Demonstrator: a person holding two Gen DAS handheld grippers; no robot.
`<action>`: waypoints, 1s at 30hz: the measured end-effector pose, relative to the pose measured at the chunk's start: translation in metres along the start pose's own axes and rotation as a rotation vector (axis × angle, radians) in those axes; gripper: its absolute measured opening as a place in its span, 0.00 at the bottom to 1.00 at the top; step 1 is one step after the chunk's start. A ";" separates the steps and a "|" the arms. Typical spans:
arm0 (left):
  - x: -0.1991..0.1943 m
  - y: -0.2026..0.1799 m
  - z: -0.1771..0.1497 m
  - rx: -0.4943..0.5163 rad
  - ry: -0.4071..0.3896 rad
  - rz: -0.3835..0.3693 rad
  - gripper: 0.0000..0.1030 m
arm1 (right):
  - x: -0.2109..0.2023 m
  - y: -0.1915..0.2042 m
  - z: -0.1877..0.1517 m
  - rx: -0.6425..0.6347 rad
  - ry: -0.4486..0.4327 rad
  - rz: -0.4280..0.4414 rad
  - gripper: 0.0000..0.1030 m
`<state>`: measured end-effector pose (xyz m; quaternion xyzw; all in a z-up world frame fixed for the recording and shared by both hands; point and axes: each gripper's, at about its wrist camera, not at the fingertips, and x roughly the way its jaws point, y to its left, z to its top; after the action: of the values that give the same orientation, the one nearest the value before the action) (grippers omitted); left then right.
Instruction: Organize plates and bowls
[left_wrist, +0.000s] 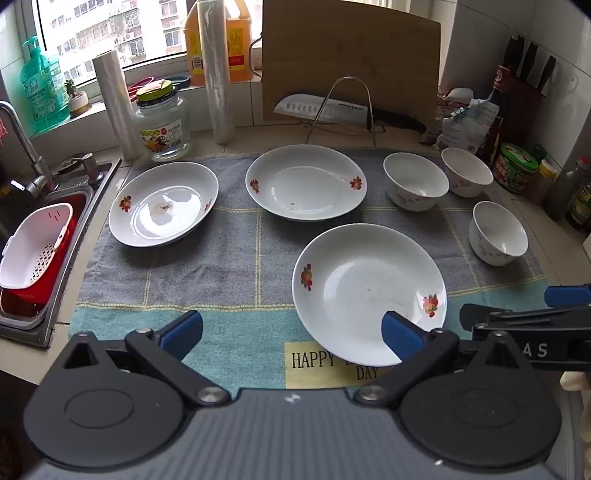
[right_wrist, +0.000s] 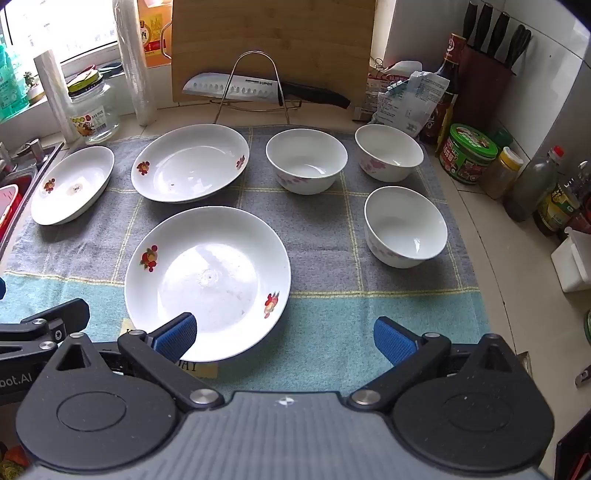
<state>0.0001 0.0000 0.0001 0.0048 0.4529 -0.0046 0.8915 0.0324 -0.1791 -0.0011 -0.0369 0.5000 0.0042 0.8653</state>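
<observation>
Both tools, left tool (left_wrist: 293, 330) and right tool (right_wrist: 284, 338), gape wide, holding nothing.

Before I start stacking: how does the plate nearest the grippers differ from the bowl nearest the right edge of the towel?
The near plate is wide and shallow; the right-hand bowl is narrower and deep. The plate has red-orange flower prints on its inner rim; the bowl has faint pink flowers on its outer wall. The plate's centre looks smudged; the bowl's inside looks clean. Both are white, upright, standing apart on the towel.

Glossy ceramic plates (left_wrist: 369, 291) & bowls (right_wrist: 405, 226); matt terry towel (left_wrist: 221, 258) (wood board (left_wrist: 351, 59)).
</observation>
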 end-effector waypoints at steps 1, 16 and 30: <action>0.000 0.000 0.000 -0.002 -0.001 -0.003 0.99 | 0.000 0.000 0.000 0.000 -0.004 0.002 1.00; 0.000 0.000 0.000 -0.004 -0.006 -0.007 0.99 | 0.000 0.000 0.002 0.000 -0.004 0.007 1.00; -0.002 -0.002 0.004 -0.003 -0.007 -0.007 0.99 | -0.003 -0.001 0.002 0.004 -0.004 0.006 1.00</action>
<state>0.0022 -0.0023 0.0043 0.0018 0.4500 -0.0070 0.8930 0.0333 -0.1795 0.0024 -0.0336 0.4982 0.0057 0.8664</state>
